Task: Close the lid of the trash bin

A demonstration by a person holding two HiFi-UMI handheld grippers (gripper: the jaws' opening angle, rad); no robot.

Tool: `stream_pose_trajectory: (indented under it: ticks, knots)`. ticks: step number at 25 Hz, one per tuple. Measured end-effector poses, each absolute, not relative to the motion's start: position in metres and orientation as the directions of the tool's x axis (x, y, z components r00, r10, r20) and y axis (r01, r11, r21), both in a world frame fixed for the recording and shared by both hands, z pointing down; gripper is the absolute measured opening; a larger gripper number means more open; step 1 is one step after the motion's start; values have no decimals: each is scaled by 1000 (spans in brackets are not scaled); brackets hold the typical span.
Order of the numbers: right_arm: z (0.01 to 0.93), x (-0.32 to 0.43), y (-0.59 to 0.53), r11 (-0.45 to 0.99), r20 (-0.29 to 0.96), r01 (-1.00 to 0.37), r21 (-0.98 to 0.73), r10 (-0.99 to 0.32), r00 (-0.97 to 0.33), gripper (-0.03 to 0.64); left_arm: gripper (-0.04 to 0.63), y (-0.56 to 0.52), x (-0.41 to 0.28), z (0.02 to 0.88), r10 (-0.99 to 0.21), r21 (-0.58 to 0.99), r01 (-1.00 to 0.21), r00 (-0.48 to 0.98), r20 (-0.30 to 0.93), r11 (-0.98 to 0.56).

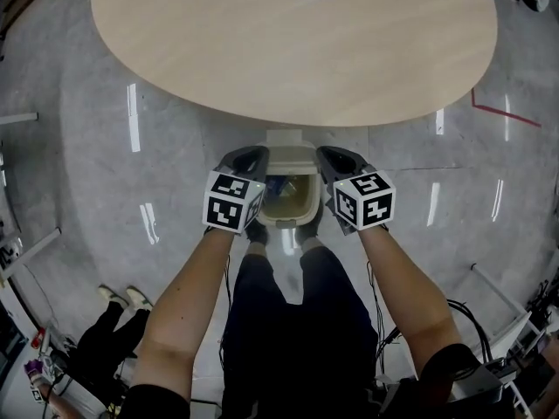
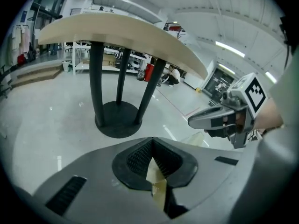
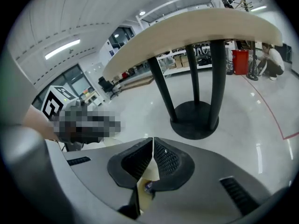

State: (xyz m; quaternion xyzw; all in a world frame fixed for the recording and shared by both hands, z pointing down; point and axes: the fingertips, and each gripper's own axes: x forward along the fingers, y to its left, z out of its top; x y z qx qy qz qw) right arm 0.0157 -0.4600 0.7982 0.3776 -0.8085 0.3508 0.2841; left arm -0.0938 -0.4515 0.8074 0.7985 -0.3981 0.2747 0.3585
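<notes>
A small beige trash bin [image 1: 288,201] stands on the floor just in front of my feet, its mouth open and some rubbish inside. Its pale lid [image 1: 289,154] stands raised at the far side. My left gripper [image 1: 249,157] hovers over the bin's left rim and my right gripper [image 1: 336,157] over its right rim, level with the lid. In the left gripper view the jaws [image 2: 152,149] are shut and empty, with a sliver of the bin [image 2: 157,183] below. The right gripper view shows its jaws [image 3: 153,146] shut and empty too.
A round wooden table [image 1: 288,42] overhangs just beyond the bin, with its dark legs and disc base [image 2: 117,119] behind. My shoes [image 1: 258,231] touch the bin's near side. Another person's legs [image 1: 113,312] are at lower left, cables [image 1: 472,321] at lower right.
</notes>
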Motion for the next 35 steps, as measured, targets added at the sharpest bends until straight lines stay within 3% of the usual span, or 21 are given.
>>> stream_pose_trajectory:
  ticks: [23, 35]
  knots:
    - [919, 34, -294, 380, 841, -826, -417, -184, -509, 11, -3, -300, -78, 924, -249, 421, -813, 540, 804, -402]
    - [990, 32, -253, 356, 867, -831, -426, -102, -488, 11, -3, -276, -71, 987, -168, 401, -788, 524, 835, -467]
